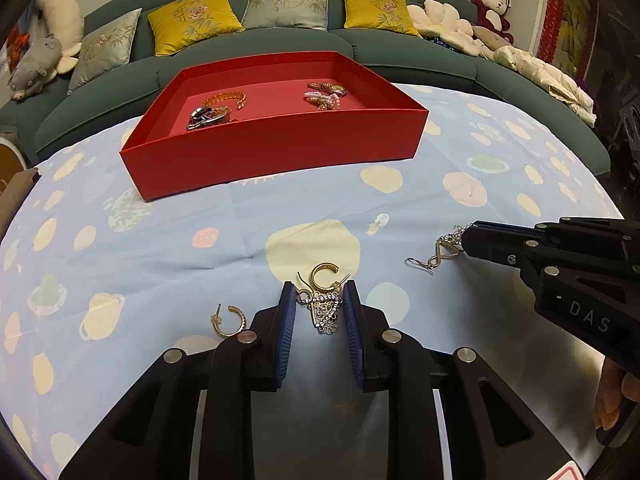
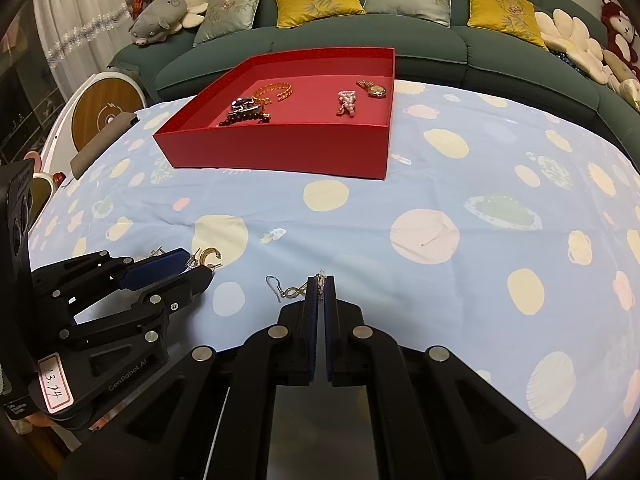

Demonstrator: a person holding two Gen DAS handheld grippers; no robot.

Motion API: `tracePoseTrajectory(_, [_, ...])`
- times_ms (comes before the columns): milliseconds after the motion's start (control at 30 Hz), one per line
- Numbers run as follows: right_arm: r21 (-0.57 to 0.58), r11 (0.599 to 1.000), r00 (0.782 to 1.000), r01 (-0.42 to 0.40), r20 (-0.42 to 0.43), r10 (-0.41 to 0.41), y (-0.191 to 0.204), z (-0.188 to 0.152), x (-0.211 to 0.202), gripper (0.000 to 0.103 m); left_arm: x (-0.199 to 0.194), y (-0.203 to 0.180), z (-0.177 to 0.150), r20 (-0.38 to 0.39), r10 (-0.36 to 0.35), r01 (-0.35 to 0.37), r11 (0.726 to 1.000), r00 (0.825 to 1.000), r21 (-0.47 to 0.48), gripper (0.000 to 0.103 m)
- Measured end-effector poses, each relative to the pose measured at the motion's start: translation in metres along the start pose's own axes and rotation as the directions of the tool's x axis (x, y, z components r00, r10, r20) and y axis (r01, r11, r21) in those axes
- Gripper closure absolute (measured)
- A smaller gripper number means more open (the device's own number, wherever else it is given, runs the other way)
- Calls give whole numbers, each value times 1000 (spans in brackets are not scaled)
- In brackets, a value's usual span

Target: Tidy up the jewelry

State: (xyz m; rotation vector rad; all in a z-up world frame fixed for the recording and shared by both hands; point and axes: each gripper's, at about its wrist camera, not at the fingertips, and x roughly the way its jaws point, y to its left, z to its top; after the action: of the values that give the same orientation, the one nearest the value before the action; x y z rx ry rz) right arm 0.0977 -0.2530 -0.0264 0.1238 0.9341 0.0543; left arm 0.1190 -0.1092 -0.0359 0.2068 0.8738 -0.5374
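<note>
The left gripper [image 1: 319, 294] stood low over the tablecloth [image 1: 168, 216] near its front edge, jaws open on either side of a filigree earring [image 1: 325, 308] that lay between the blue pads without being clamped. A gold hoop [image 1: 323, 274] lay just beyond the fingertips, touching that earring's hook end, and a second gold hoop [image 1: 229, 321] lay just to the left of the left finger.

The right gripper [image 2: 321, 280] had its jaws closed on the chain end of a silver dangle earring [image 2: 289, 291], whose hook trailed out to the left onto the cloth.

Farther back, toward the sofa [image 2: 432, 46] side of the table, sat the red tray [image 1: 280, 148]. Inside it lay a gold chain bracelet [image 1: 226, 99] and a dark hair clip [image 1: 208, 117] on the left, and a pearl piece [image 1: 323, 101] with a gold watch [image 1: 329, 87] on the right.
</note>
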Motion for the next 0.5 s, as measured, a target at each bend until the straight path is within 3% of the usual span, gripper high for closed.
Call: tracePoseTrajectory(500, [-4, 1000, 1000, -23, 22, 23, 6, 5, -9, 101, -20, 11, -7, -14, -63, 62, 996, 998, -64, 82])
